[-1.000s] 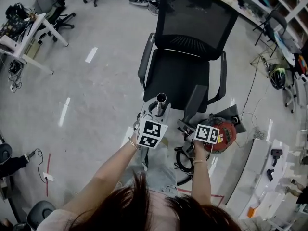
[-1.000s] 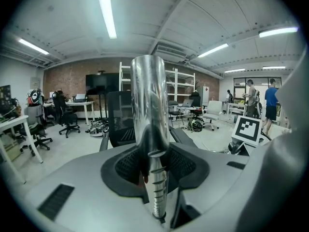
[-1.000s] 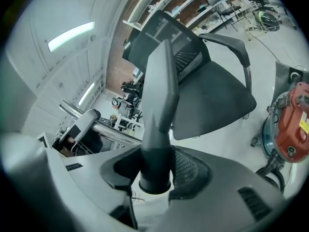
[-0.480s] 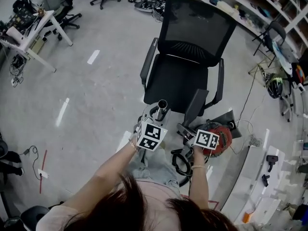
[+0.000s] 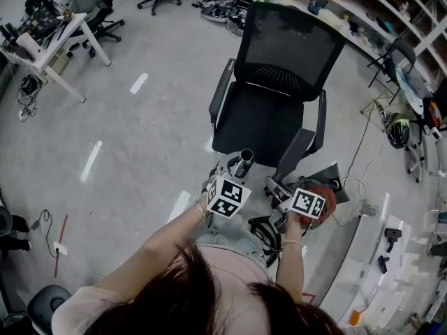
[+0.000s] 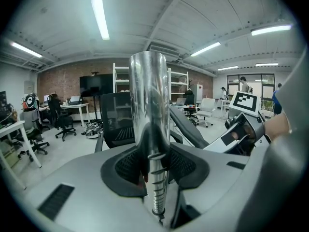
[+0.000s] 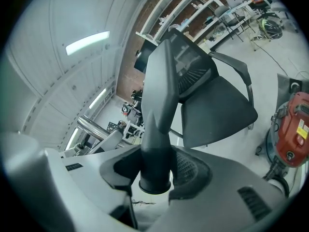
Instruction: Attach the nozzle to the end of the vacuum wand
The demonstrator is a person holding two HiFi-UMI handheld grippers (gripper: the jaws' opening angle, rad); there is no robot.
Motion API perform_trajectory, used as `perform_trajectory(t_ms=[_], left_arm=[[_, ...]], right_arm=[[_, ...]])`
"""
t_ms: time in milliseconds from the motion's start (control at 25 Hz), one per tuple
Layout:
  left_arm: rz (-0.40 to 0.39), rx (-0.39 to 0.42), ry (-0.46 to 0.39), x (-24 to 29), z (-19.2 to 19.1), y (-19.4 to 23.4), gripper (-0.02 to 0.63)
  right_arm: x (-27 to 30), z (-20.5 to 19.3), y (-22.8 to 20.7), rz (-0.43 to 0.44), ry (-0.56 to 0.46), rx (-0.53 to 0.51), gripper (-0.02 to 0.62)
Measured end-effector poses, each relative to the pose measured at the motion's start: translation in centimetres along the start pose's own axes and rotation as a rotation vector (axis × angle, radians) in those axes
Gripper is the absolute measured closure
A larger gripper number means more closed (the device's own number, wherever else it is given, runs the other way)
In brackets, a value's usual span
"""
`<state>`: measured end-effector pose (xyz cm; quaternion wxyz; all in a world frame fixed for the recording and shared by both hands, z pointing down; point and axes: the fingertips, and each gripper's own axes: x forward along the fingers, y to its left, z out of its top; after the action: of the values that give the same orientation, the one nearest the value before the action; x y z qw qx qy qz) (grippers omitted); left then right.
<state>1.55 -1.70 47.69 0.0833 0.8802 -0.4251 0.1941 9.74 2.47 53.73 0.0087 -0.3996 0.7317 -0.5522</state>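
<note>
L gripper [image 6: 154, 170] fingers clamp the chrome vacuum wand [image 6: 149, 100] upright – R gripper [image 7: 155, 173] fingers clamp the dark nozzle [image 7: 161, 91] – not joined, office chair [image 5: 279, 61] beyond.

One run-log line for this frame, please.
left gripper: shut on vacuum wand | right gripper: shut on nozzle | parts: apart, not yet joined

Both forearms reach forward and down, side by side; left gripper [image 5: 230, 176] has its fingers clamped on the metal wand [image 5: 244, 162], held upright; right gripper [image 5: 279, 190] has its fingers clamped round the dark nozzle [image 5: 295, 153] at its round end; grippers near each other, not touching.
</note>
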Motion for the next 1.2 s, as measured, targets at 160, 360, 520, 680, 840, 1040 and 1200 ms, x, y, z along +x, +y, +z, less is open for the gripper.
perform_trajectory(t_ms=[160,360,520,680,840,1040,1200], left_arm=[[-0.026,0.015,0.005,0.4,0.1,-0.9,0.462],[-0.046,0.025,0.016,1.4,0.3,-1.5,0.462],[-0.053,0.024,0.025,1.8,0.3,-1.5,0.462],[-0.064,0.030,0.033,2.4,0.3,-1.3,0.462],[-0.077,0.046,0.046,3.0,0.4,-1.5,0.462],[-0.088,0.050,0.050,3.2,0.5,-1.5,0.462],[-0.101,0.055,0.048,3.3,0.6,-1.6,0.462]], right_arm=[[-0.8,0.9,0.6,0.003,-0.032,-0.005,0.413],[-2.0,2.1,1.4,0.011,-0.072,-0.012,0.413],[-2.6,2.7,2.0,0.013,-0.094,-0.020,0.413],[-2.5,3.4,2.5,0.021,-0.111,-0.023,0.413],[-2.6,4.4,3.2,0.031,-0.126,-0.034,0.413],[-2.6,5.2,4.1,0.040,-0.140,-0.044,0.413],[-2.7,6.1,5.0,0.048,-0.159,-0.057,0.413]])
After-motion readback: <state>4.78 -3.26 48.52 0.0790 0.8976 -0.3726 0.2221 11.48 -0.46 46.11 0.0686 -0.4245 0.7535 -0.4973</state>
